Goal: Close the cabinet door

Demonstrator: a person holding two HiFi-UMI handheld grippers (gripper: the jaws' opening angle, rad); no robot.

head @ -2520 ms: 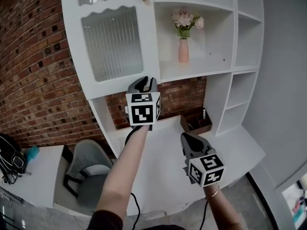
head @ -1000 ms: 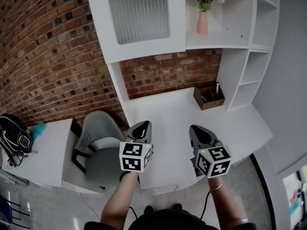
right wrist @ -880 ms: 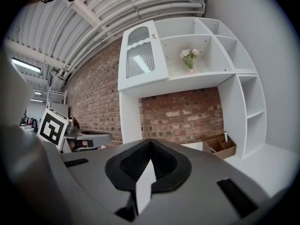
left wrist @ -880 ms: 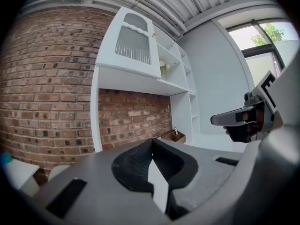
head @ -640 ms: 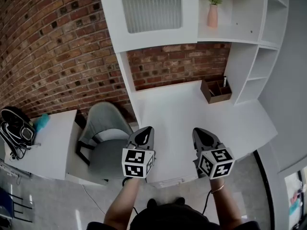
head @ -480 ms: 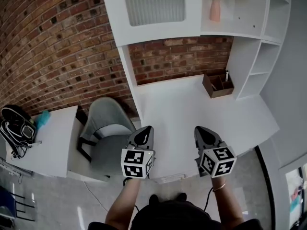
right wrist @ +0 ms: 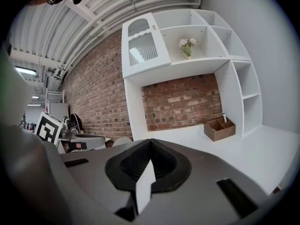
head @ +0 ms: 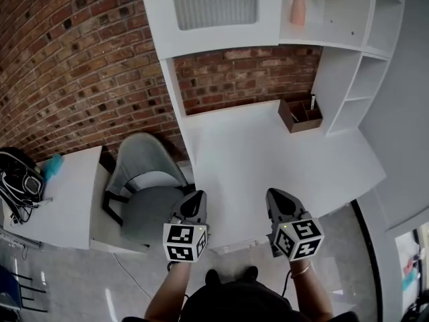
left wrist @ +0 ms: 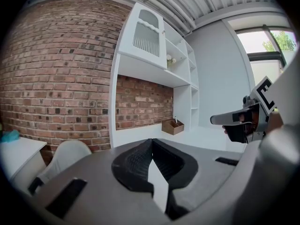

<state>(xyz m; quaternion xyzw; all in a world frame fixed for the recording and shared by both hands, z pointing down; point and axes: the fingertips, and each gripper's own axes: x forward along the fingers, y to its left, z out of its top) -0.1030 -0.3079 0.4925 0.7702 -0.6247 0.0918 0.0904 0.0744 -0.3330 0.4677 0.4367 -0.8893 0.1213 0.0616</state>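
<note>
1. Head view: door (head: 221, 40) far, top, above surface (head: 255, 153); looks shut.
2. Left tool (head: 195, 198), right tool (head: 275, 196): both closed, empty, near edge.
3. Door likely light, stiff, hinged; glass (head: 214, 2) fragile, so push frame by knob (right wrist: 153, 27).

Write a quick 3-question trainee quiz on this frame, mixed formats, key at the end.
1. True or false: the ribbed-glass cabinet door hangs wide open.
2. What stands on the white desk next to the shelf unit? A) a wooden organizer box B) a laptop C) a kettle
3. Fill in: the left claw and the right claw are both ____, with nothing between the jaws.
Key: 1 false, it sits closed. 2 A. 3 shut.
</note>
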